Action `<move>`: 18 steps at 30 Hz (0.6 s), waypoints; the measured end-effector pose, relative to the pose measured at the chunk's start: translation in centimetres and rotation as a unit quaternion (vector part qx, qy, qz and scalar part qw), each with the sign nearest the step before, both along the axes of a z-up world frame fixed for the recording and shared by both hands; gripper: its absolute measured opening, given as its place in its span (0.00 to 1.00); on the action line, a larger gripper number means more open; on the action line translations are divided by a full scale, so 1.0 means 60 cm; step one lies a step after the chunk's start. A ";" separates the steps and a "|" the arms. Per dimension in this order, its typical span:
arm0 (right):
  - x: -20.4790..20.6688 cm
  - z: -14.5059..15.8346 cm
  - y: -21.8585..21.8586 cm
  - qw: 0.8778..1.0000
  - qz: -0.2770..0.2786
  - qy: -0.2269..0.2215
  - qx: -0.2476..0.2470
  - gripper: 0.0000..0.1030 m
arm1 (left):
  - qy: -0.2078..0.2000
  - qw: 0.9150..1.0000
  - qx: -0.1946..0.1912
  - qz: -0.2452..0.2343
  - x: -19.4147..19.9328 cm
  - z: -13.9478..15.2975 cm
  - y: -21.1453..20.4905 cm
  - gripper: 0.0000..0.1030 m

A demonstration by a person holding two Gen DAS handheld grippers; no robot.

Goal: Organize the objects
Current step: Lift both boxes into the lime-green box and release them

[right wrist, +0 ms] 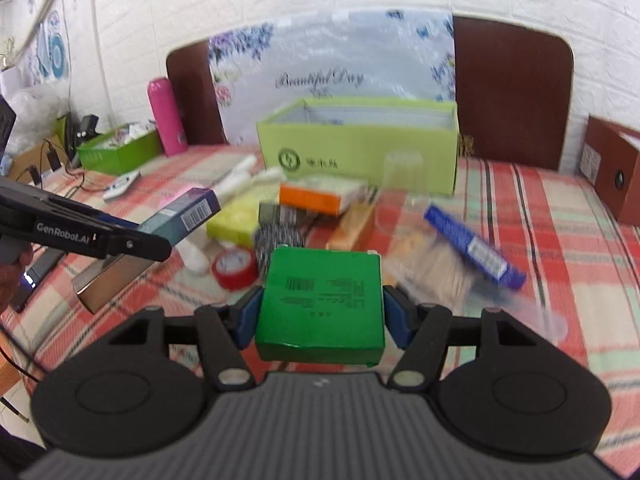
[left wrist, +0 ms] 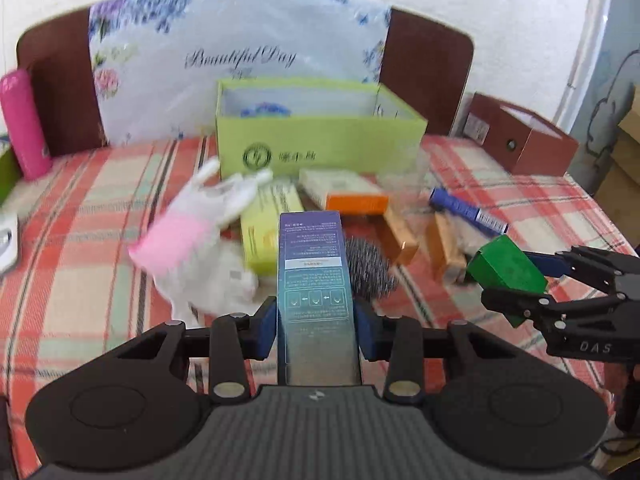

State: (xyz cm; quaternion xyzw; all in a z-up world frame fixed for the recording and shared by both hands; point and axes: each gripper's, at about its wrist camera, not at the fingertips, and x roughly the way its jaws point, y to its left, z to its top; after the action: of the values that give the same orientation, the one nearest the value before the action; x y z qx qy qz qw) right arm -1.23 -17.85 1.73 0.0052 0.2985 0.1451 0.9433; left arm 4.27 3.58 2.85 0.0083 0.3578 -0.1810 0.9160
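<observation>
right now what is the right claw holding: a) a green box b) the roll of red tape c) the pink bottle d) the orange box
a: the right claw has its blue pads pressed on both sides of a green box with a barcode on top, held above the checked cloth; the left wrist view shows the same green box in that claw too.

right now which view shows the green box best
The right wrist view: the green box fills the centre, its barcode face plain, held between the right tongs. The left wrist view catches the same box only small at the right edge, seen from the side and partly hidden by the tongs' fingers.
</observation>
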 end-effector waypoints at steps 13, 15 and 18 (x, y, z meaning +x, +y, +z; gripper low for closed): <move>0.194 0.109 -0.035 0.996 -0.027 -0.081 -0.021 0.60 | -0.103 0.994 -0.025 -0.033 0.179 0.142 -0.061 0.41; 0.239 0.109 -0.038 0.995 -0.035 -0.087 -0.042 0.60 | -0.102 0.994 -0.011 -0.030 0.228 0.146 -0.087 0.41; 0.310 0.097 -0.042 0.993 -0.051 -0.082 -0.062 0.60 | -0.089 0.996 0.002 -0.033 0.307 0.135 -0.114 0.41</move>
State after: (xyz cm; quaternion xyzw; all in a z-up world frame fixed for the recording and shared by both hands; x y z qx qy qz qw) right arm 17.40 -20.36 7.56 -0.0497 0.2281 0.0785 0.9692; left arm 22.68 -3.26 10.97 0.0375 0.2750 -0.2090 0.9377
